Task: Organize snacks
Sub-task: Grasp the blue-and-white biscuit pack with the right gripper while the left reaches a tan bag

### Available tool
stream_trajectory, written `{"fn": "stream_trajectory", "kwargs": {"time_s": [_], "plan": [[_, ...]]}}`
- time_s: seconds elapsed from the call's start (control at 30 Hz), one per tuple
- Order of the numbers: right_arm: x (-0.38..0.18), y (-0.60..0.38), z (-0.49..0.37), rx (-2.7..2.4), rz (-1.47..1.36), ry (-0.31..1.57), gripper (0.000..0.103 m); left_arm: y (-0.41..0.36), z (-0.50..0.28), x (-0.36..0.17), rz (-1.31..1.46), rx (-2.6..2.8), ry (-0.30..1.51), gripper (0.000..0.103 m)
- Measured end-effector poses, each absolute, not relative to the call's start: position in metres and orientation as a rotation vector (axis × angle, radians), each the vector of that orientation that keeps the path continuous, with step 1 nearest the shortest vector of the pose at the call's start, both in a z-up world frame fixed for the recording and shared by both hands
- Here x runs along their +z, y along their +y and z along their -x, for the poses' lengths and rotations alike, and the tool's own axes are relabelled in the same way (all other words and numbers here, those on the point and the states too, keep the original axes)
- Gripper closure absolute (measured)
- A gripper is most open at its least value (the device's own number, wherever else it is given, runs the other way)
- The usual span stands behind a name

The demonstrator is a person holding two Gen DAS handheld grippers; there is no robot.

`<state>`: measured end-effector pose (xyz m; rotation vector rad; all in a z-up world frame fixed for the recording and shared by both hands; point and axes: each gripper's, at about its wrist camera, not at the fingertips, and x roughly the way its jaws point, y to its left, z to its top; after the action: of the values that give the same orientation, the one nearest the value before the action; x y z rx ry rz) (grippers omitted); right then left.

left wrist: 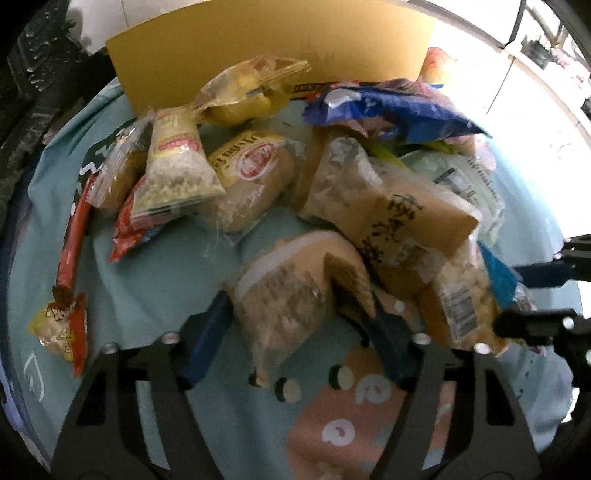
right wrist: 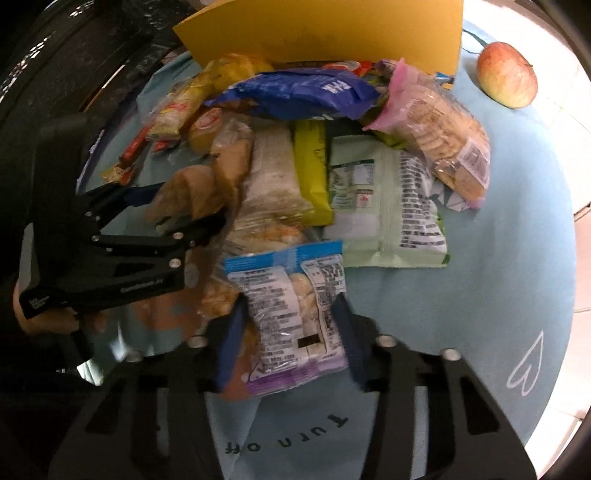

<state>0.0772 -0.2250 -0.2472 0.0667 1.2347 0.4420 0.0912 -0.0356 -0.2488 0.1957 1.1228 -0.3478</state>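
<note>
A tan snack packet [left wrist: 291, 295] was clamped by the left gripper [left wrist: 299, 332]; a blue-topped packet [right wrist: 291, 310] was pinched by the right gripper [right wrist: 290, 332].

We see a desk under a light-blue cloth [right wrist: 517, 221]; snack packets [right wrist: 384, 206] heaped centrally, an apple [right wrist: 506, 74] at one o'clock.

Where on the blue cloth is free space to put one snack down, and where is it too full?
Bare blue cloth lies right of the pale green packet, between the apple and the white heart drawing. A smaller patch sits between the red stick packet and the left gripper. In front of the yellow box, packets overlap in a crowded pile.
</note>
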Motion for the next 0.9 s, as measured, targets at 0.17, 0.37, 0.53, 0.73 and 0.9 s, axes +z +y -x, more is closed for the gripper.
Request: {"fn": "stream_trajectory", "kwargs": {"time_s": [0.17,0.37,0.53,0.73,0.9], "plan": [[-0.243,-0.232,-0.076,0.455,-0.109,1.227,0.072,-0.009,-0.089,-0.239,-0.065,-0.396,1.141,0.1],[-0.235,-0.234,-0.068,0.445,-0.086,1.213,0.073,0.004,-0.082,-0.236,-0.043,-0.373,1.144,0.093],[-0.237,-0.229,-0.069,0.415,-0.032,1.232,0.071,-0.008,-0.068,-0.215,-0.094,-0.326,1.012,0.007],[-0.242,-0.223,-0.066,0.409,0.006,1.237,0.069,-0.026,-0.1,-0.235,-0.098,-0.297,1.081,0.009],[-0.244,-0.226,-0.065,0.402,0.006,1.233,0.069,-0.026,-0.099,-0.244,-0.099,-0.312,1.118,0.046]]}}
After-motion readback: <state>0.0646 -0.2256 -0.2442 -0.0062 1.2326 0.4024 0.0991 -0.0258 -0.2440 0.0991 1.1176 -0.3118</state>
